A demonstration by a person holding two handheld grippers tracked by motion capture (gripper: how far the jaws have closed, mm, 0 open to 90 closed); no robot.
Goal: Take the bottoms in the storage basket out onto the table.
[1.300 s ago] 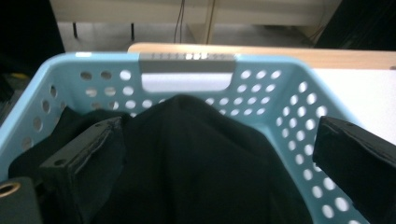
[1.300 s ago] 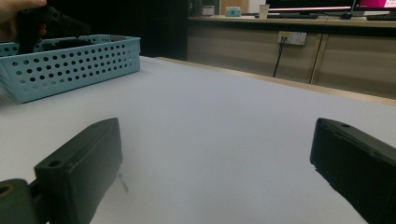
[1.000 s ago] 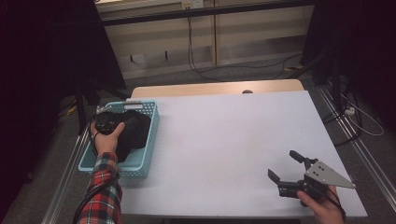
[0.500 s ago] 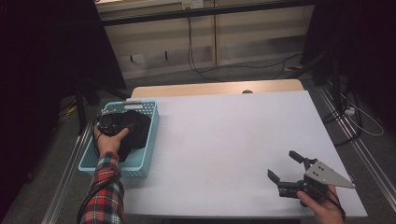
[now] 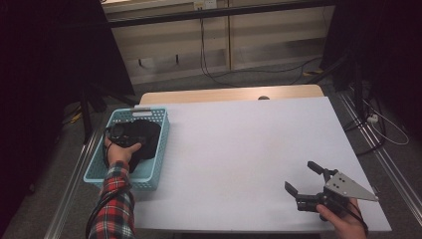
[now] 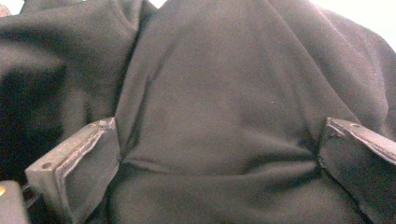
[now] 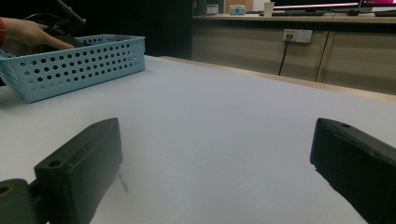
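A light blue perforated basket (image 5: 155, 147) stands at the table's left edge with a black cloth (image 5: 147, 135) bundled in it. My left gripper (image 5: 122, 134) is down in the basket, held by a hand in a red plaid sleeve. In the left gripper view its jaws stand wide apart and press into the black cloth (image 6: 224, 84), which bulges between them; the left gripper (image 6: 219, 140) is open. My right gripper (image 5: 299, 175) rests low over the white table near the front right corner, open with nothing between its fingers. In the right gripper view, bare table lies between the jaws of the right gripper (image 7: 217, 140).
The white table top (image 5: 249, 139) stretches between the basket and the right gripper. In the right gripper view the basket (image 7: 74, 65) stands far off at the left with the other hand (image 7: 25, 32) over it. A wooden strip (image 5: 229, 94) runs along the table's far edge; cables lie on the floor beyond.
The left hand has shifted slightly toward the basket's middle and lower onto the black cloth. The right gripper has not moved.
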